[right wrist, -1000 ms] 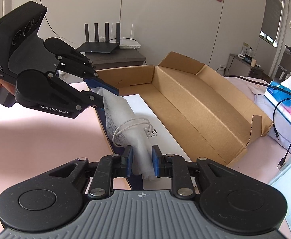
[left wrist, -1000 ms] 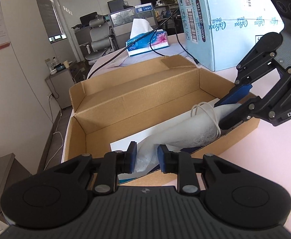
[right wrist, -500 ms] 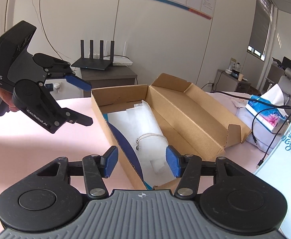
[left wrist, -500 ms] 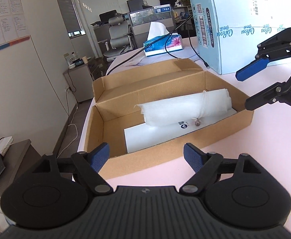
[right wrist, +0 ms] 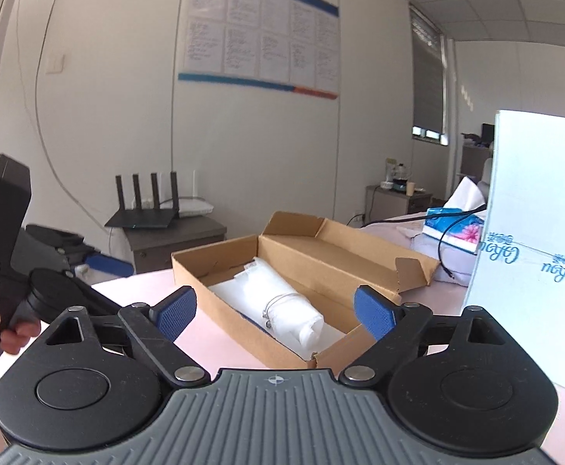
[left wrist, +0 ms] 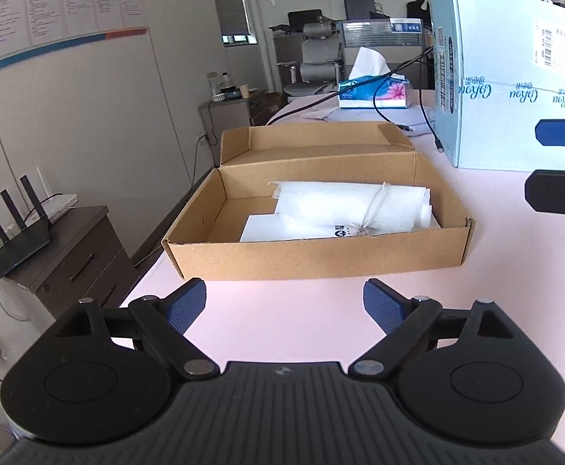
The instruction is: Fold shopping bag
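Left wrist view, one rolled shopping bag (left wrist: 350,203) in one cardboard box (left wrist: 313,250), both grippers' jaws opening, empty.

The open, shallow brown cardboard box (left wrist: 313,255) sits on the pale pink table (left wrist: 495,310). Inside it, the rolled white fabric shopping bag tied with a thin cord (left wrist: 354,203) lies on a flat white sheet (left wrist: 257,228), toward the box's right end in the left wrist view. To the right of the box stands a large light-blue carton (left wrist: 514,89). Beyond the box, a blue tissue box (left wrist: 375,93) rests at the table's far end. Left of the table, a black four-antenna router (left wrist: 15,228) sits on a dark grey drawer cabinet (left wrist: 77,263).
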Demonstrator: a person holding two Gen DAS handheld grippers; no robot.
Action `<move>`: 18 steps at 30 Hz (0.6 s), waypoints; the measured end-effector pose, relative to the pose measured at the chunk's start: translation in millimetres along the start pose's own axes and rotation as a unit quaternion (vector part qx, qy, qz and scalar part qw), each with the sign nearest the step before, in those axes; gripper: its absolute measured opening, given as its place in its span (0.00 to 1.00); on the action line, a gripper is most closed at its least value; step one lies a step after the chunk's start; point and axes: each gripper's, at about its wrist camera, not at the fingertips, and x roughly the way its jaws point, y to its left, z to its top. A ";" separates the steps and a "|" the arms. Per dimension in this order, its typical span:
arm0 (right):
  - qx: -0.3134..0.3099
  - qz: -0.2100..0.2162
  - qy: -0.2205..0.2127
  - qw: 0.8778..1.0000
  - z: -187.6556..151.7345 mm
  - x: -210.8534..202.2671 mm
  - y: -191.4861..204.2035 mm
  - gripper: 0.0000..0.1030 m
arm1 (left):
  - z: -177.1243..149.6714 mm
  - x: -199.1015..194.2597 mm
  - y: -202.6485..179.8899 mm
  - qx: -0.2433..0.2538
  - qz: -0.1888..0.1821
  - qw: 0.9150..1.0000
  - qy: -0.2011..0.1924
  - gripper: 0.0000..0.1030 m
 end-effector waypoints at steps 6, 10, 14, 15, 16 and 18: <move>0.018 -0.010 -0.028 0.999 -3.2 -34.6 14.8 1.00 | -1.6 -22.9 -19.5 -0.017 0.013 0.999 -0.025 0.89; 0.043 -0.016 -0.051 0.998 -4.6 -57.0 16.2 1.00 | -6.3 -39.4 -30.4 -0.023 0.011 0.998 -0.064 0.89; 0.058 -0.018 -0.063 0.996 -12.7 -75.1 16.5 1.00 | -12.7 -47.9 -44.8 -0.012 0.001 0.997 -0.078 0.89; 0.062 -0.019 -0.065 0.996 -14.7 -79.5 15.6 1.00 | -13.9 -49.4 -48.4 -0.012 0.000 0.997 -0.078 0.89; 0.065 -0.020 -0.065 0.996 -16.3 -82.8 13.9 1.00 | -15.0 -51.0 -52.0 -0.012 -0.001 0.997 -0.077 0.89; 0.070 -0.026 -0.066 0.995 -20.2 -92.8 11.7 1.00 | -18.7 -52.9 -59.4 -0.007 0.006 0.997 -0.081 0.89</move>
